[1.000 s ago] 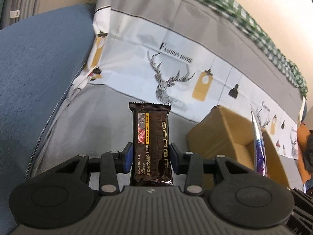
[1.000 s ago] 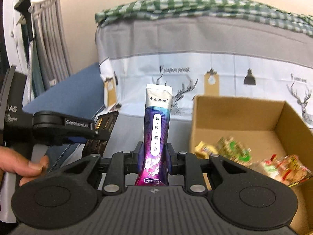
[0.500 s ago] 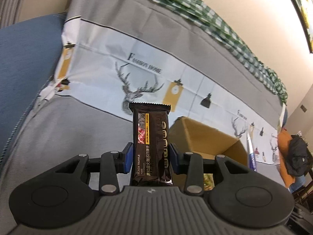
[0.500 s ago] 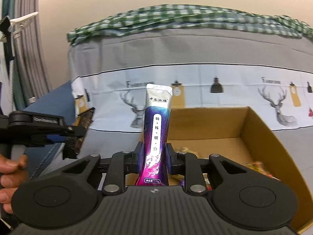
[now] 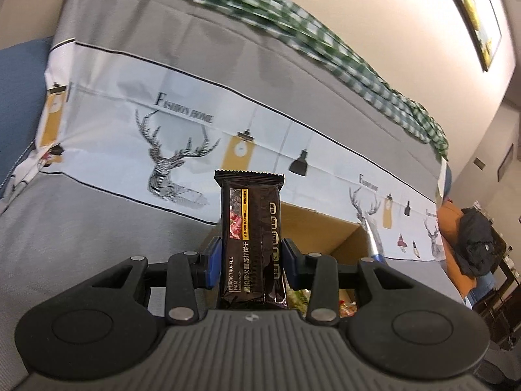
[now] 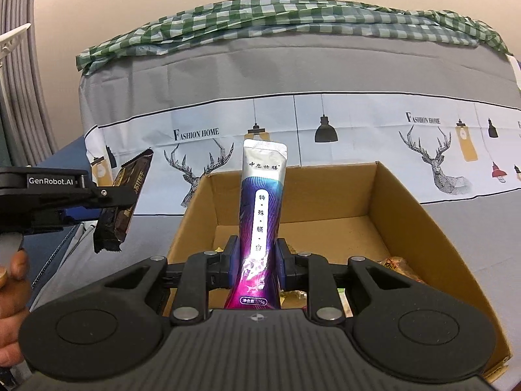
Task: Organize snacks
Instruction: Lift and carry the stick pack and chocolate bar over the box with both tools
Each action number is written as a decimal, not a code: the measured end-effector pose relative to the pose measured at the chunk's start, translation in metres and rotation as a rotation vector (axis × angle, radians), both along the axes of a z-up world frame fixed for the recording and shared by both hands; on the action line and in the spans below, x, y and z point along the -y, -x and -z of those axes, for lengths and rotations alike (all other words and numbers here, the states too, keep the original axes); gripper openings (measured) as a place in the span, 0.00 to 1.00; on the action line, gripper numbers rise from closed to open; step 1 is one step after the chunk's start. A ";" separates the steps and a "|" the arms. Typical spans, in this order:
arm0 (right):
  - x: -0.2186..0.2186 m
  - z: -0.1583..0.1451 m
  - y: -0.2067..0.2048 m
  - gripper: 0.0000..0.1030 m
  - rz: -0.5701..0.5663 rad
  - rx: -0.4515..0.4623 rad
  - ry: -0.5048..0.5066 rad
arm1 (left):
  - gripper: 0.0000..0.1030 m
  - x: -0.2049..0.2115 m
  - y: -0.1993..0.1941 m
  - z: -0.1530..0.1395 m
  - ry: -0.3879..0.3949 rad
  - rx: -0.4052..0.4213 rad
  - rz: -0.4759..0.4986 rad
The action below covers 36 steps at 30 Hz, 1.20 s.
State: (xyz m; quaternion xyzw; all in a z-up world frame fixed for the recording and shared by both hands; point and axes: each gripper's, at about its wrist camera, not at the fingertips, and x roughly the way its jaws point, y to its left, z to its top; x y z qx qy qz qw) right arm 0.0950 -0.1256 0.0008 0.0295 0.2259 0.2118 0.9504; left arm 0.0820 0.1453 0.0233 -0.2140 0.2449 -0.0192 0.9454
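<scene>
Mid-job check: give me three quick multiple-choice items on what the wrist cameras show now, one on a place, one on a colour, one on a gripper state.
1. The right gripper is: A over the cardboard box; B over the floor; C beside a sink.
2. The cracker packet in the left gripper is: A white; B dark brown; C green.
3. The right gripper is: A open; B shut on nothing; C shut on the purple sachet.

A: box walls surround it. B: dark wrapper. C: pads press the sachet.

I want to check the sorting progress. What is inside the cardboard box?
The cardboard box holds a few wrapped snacks near its front. Its back floor is bare; the right gripper and purple sachet hide the rest.
</scene>
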 end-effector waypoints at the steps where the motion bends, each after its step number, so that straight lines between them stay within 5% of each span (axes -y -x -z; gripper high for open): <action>1: 0.001 0.000 0.000 0.23 0.002 0.000 -0.002 | 0.41 0.003 0.000 -0.001 -0.005 0.002 0.005; 36: 0.027 -0.001 -0.003 0.23 0.119 0.009 -0.031 | 0.41 0.051 -0.008 -0.006 -0.007 0.031 0.109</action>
